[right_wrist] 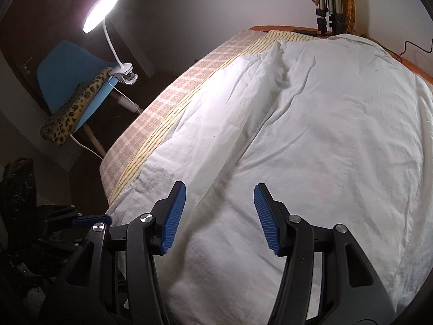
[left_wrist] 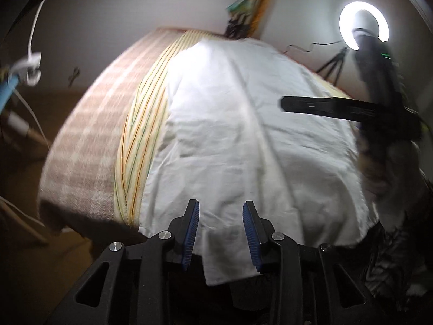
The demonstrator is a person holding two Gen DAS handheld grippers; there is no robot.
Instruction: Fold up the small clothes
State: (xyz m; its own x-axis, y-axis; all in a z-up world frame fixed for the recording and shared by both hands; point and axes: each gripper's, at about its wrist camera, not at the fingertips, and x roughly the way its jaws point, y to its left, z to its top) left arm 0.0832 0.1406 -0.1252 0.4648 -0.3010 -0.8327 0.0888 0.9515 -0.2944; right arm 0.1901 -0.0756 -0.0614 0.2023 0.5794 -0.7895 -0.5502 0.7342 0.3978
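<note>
White cloth (right_wrist: 311, 140) lies spread and creased over a bench draped with a checked blanket (right_wrist: 151, 124) and a striped sheet (left_wrist: 140, 140). The left claw (left_wrist: 220, 233) gapes wide over the cloth's near edge, holding nothing. The right claw (right_wrist: 219, 216) also stands wide and free above a long fold. A lit lamp (right_wrist: 101, 10) is clipped to a blue chair (right_wrist: 65, 73) beside the bench.

Both the left gripper (left_wrist: 220, 233) and right gripper (right_wrist: 219, 218) are matte black plastic with triangular cut-outs, round silver screws behind the jaws, and ribbed blue pads (right_wrist: 266, 220) lining the fingers.
</note>
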